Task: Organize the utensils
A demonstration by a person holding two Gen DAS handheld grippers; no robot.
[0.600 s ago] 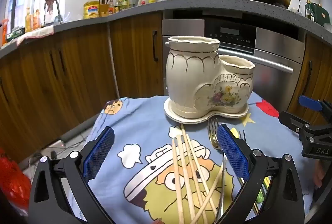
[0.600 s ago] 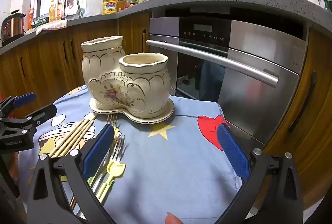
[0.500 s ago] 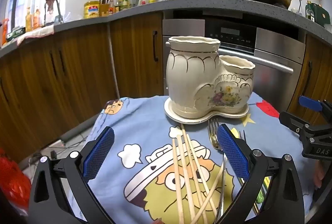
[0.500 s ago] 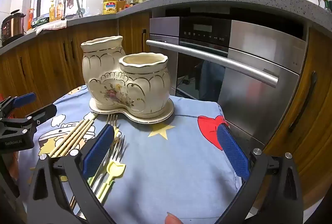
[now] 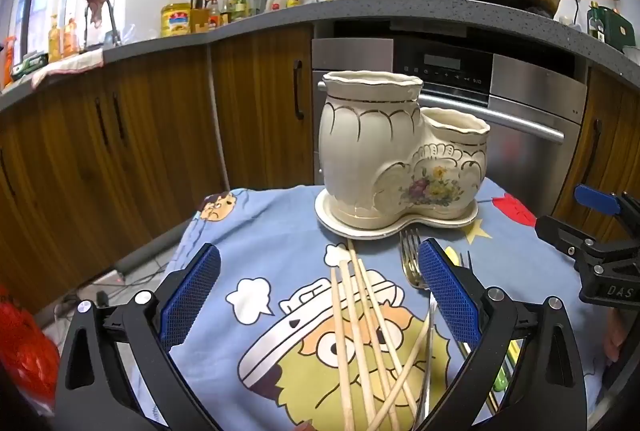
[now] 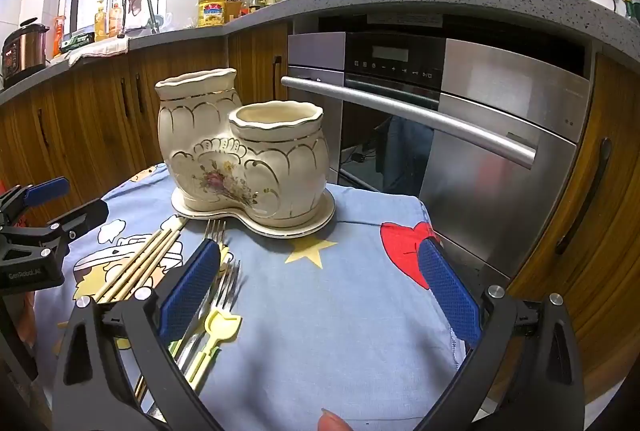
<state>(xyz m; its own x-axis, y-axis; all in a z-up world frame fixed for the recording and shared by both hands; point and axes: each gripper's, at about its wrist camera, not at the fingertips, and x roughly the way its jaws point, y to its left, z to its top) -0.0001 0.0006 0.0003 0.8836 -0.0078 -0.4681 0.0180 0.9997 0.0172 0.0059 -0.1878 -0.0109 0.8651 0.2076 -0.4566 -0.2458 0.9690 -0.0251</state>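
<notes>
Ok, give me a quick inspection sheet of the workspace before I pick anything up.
Surface: small table under a blue cartoon-print cloth.
Job's things: ceramic two-compartment utensil holder upright on its saucer, both openings look empty; wooden chopsticks loose on the cloth; metal forks beside them; yellow plastic fork at their right.
Clutter: nothing seen on the cloth.
Grippers: left gripper open over the chopsticks, holding nothing; right gripper open over bare cloth, holding nothing.
Cables: wires on the floor left of the table.
Surroundings: built-in oven, wooden cabinets, woks on the countertop.
</notes>
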